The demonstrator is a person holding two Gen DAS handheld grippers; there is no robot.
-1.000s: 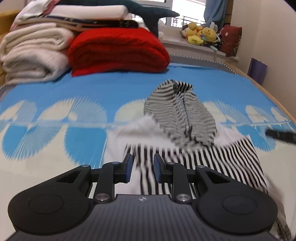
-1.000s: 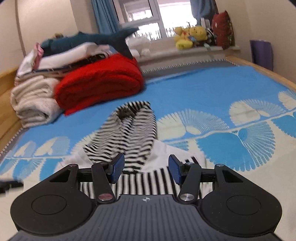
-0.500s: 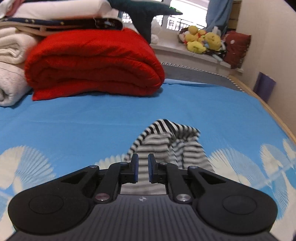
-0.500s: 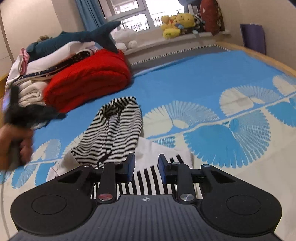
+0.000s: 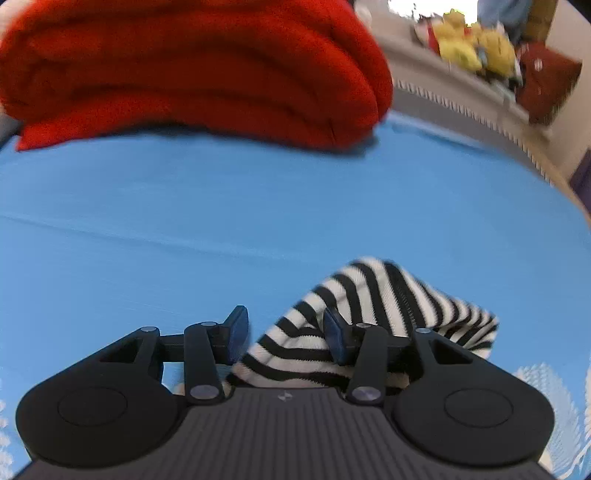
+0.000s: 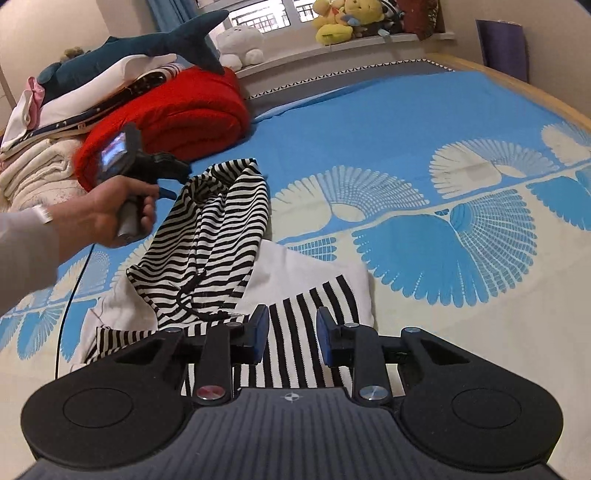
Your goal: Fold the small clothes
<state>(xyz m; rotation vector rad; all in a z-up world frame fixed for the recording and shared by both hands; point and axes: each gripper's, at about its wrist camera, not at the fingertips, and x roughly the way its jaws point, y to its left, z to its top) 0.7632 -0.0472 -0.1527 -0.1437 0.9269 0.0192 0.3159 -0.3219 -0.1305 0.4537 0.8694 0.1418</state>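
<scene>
1. Black-and-white striped hoodie (image 6: 207,236) spread on blue-and-cream patterned bedspread (image 6: 406,122); white body panel w/ wider vertical stripes at near end, finer-striped hood toward far end.
2. Hood (image 5: 369,314) lying folded along its length, tip pointing at red folded blanket (image 6: 177,114), w/ bare blue cloth between.
3. Left gripper (image 5: 282,334) low over hood tip; jaws just been opening, now abt half apart. Hood edge sits between the blue pads (image 5: 236,332); no clamping seen, left pad clear of fabric, right pad at or above the cloth, contact unclear.
4. Same tool seen from right wrist cam: left hand (image 6: 110,210) round its grip, white sleeve (image 6: 26,258) behind, nose of tool at hood's left-far edge.
5. Right gripper (image 6: 290,338) near bottom of frame, over wide-striped panel; jaws partly apart w/ striped cloth visible through the gap. Cannot tell if pads touch fabric; nothing seen pinched or lifted.
6. Black drawcord (image 6: 188,295) curling on hood's lower part, just beyond right gripper's left finger.
7. Red blanket fills top of left wrist view (image 5: 192,70), blurred.
8. Stack of cream & white folded linen (image 6: 40,173) left of red blanket; dark blue shark plush (image 6: 140,40) on top.
9. Yellow plush toys (image 6: 343,18) on windowsill; white plush (image 6: 240,44) beside them.
10. Wooden bed edge (image 6: 517,85) on right; purple object (image 6: 502,48) against wall.
</scene>
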